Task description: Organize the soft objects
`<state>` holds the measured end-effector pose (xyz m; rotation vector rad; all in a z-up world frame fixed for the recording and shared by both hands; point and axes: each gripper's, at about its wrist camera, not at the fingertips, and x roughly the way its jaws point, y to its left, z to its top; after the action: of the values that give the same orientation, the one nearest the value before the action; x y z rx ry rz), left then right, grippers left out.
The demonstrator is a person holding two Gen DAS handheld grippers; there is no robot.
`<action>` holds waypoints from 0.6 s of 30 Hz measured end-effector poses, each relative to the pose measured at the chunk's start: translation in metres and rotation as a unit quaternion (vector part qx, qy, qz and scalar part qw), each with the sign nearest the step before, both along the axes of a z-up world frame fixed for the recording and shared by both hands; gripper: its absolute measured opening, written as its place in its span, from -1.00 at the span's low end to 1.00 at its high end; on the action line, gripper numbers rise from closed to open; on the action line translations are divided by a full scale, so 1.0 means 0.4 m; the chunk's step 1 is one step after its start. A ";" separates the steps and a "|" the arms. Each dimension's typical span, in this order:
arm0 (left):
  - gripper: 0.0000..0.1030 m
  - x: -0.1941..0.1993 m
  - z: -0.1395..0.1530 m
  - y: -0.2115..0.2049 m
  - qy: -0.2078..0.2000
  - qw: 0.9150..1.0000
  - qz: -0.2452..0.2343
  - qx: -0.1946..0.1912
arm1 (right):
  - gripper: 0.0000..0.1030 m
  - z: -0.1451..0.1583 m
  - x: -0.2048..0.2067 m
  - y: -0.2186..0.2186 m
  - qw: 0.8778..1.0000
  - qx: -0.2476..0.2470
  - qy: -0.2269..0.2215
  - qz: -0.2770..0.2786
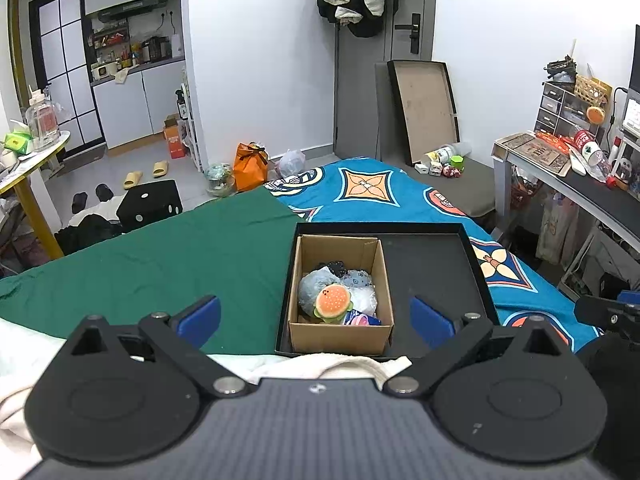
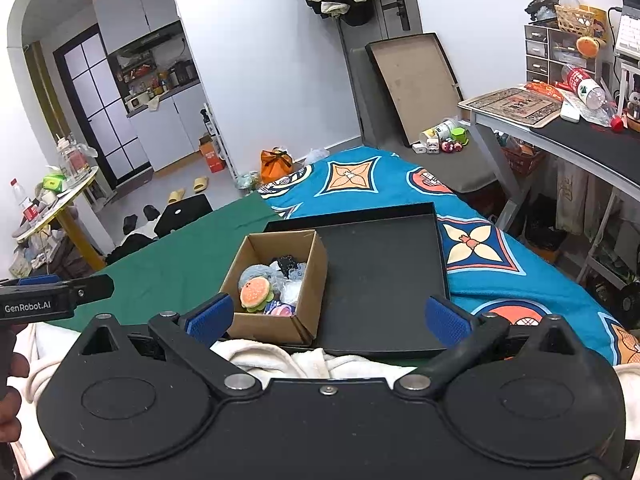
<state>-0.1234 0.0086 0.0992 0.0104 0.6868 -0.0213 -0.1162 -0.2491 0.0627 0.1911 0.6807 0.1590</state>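
Note:
A small cardboard box (image 1: 340, 336) (image 2: 276, 326) stands in the left part of a shallow black tray (image 1: 436, 264) (image 2: 380, 272) on the bed. Inside lie several soft toys: a burger plush (image 1: 333, 302) (image 2: 256, 292) on top, a grey-blue fuzzy one (image 1: 314, 286) (image 2: 256, 271), a black one (image 1: 336, 268) (image 2: 286, 262) and others partly hidden. My left gripper (image 1: 316, 316) hovers open just in front of the box, nothing between its fingers. My right gripper (image 2: 328, 316) is open too, spanning the box's near right side and the bare tray floor. A white towel (image 1: 340, 366) (image 2: 280, 354) lies under both.
The bed carries a green cloth (image 1: 160, 256) (image 2: 180, 256) on the left and a blue patterned cover (image 1: 380, 188) (image 2: 500, 256) on the right. A cluttered desk (image 1: 580, 172) (image 2: 560, 124) stands at the right. The left gripper's body (image 2: 52, 296) and a hand (image 2: 10, 400) show at the right wrist view's left edge.

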 end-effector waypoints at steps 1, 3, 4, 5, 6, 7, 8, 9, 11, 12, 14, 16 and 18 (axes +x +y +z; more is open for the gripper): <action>0.95 0.000 -0.001 -0.001 0.000 1.000 0.001 0.000 | 1.00 0.000 -0.001 0.001 1.000 -0.001 0.000 0.001; 0.95 0.000 -0.001 -0.001 0.001 1.000 0.001 -0.001 | 1.00 -0.001 -0.002 0.000 1.000 -0.001 0.000 0.001; 0.95 0.000 -0.001 -0.001 0.001 1.000 0.001 -0.001 | 1.00 -0.001 -0.002 0.000 1.000 -0.001 0.001 0.000; 0.95 0.000 -0.001 -0.001 0.001 1.000 0.001 -0.001 | 1.00 -0.001 -0.001 -0.001 1.000 -0.001 0.001 0.000; 0.95 0.001 -0.002 0.000 0.002 1.000 0.001 -0.001 | 1.00 -0.001 -0.001 -0.001 1.000 -0.001 0.001 0.000; 0.95 0.001 -0.002 0.001 0.002 1.000 0.002 -0.001 | 1.00 -0.001 -0.001 -0.001 1.000 -0.002 0.001 0.000; 0.95 0.001 -0.003 0.001 0.002 1.000 0.002 -0.001 | 1.00 -0.001 -0.001 -0.001 1.000 -0.001 0.001 0.000; 0.95 0.001 -0.004 0.001 0.002 1.000 0.002 -0.001 | 1.00 -0.001 -0.001 -0.001 1.000 -0.001 0.001 0.000; 0.95 0.001 -0.004 0.001 0.002 1.000 0.001 -0.002 | 1.00 -0.001 0.000 -0.001 1.000 -0.001 0.001 -0.001; 0.95 0.001 -0.005 0.001 0.002 1.000 0.001 -0.001 | 1.00 -0.001 0.000 -0.002 1.000 -0.001 0.002 -0.001; 0.95 0.001 -0.005 0.002 0.003 1.000 0.002 -0.002 | 1.00 -0.003 -0.001 -0.003 1.000 -0.001 0.003 -0.003; 0.95 0.001 -0.006 0.000 0.003 1.000 0.001 -0.003 | 1.00 -0.005 -0.003 -0.004 1.000 -0.001 0.003 -0.004; 0.95 -0.001 -0.007 0.000 0.003 1.000 0.001 -0.002 | 1.00 -0.005 -0.004 -0.004 1.000 -0.002 0.002 -0.003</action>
<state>-0.1236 0.0085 0.0965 0.0057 0.6936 -0.0214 -0.1179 -0.2509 0.0608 0.1902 0.6850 0.1516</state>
